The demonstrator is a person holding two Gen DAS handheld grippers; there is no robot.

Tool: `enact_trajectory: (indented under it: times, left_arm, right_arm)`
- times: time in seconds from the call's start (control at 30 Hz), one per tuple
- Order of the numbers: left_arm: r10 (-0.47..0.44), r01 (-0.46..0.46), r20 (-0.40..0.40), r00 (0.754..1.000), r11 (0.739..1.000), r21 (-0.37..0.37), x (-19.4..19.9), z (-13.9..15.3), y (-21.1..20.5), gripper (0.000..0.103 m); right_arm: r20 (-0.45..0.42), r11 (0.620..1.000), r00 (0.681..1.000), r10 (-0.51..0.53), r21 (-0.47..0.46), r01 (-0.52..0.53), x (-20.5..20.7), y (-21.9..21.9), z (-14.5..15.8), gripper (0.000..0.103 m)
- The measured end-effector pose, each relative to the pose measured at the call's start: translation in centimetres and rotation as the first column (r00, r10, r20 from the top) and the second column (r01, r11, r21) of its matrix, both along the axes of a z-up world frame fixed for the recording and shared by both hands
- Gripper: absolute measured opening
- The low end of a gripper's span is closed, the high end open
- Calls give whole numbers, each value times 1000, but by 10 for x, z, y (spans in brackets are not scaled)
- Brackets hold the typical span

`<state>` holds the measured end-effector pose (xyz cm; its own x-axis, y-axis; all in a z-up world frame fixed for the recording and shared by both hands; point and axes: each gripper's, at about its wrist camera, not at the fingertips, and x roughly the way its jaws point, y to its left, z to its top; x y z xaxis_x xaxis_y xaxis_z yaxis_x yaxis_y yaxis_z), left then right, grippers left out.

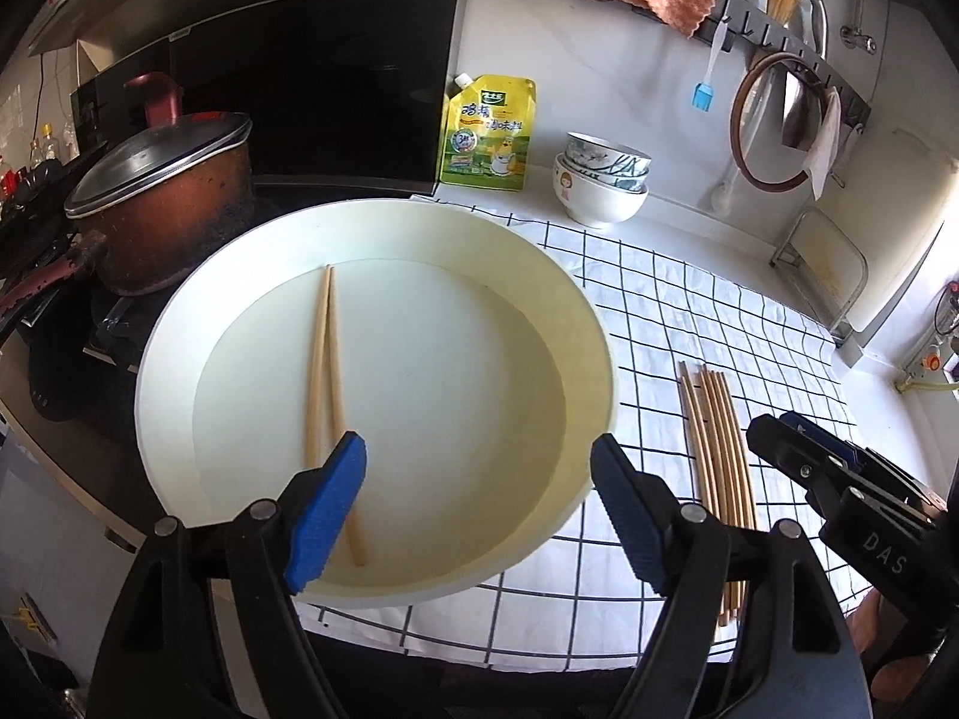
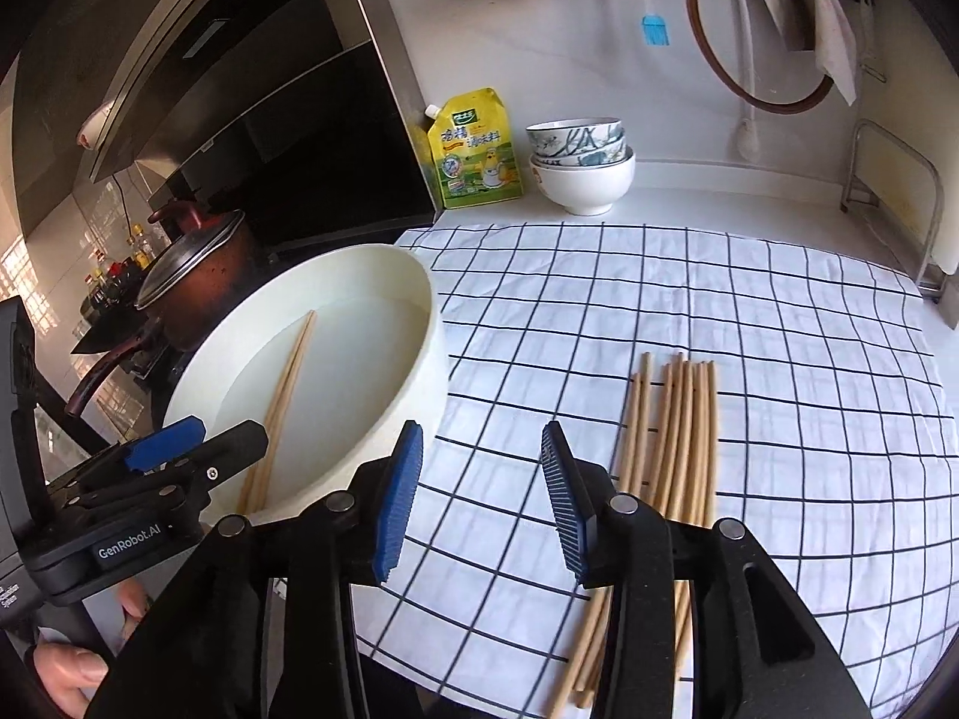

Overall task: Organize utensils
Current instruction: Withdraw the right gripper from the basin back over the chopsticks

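Checked cloth point(image 2: 599, 311) | chopstick bundle point(image 2: 677, 419) beside released right tool point(image 2: 479, 491) | left tool point(image 1: 479, 479) released

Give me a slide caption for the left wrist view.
Open left gripper over a white basin holding two chopsticks; more chopsticks lie on the checked cloth.
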<state>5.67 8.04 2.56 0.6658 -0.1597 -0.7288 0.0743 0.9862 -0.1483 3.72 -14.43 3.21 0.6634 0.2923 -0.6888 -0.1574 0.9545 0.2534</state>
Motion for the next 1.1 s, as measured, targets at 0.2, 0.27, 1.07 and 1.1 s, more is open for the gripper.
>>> enact_trajectory:
  times: [0.2,0.27,1.07,1.1]
  left_arm:
    - [-59,59,0,998,998,-21,-5,-2,-31,78]
    - [-82,82,1,997,996,-20,-8,-3,-42,78]
    - [-181,184,-80,980,983,20,-9,-52,-119,83]
    - [-181,183,-83,980,983,26,-8,-54,-120,83]
  right_arm:
    - [-11,996,996,-88,-24,88,-17,-42,-9,45]
    - [-20,992,992,-121,-37,120,-24,-57,-15,45]
    - [-125,973,970,-207,-128,191,-35,-101,-82,50]
    - [-131,974,970,-205,-129,188,-34,-100,-84,49]
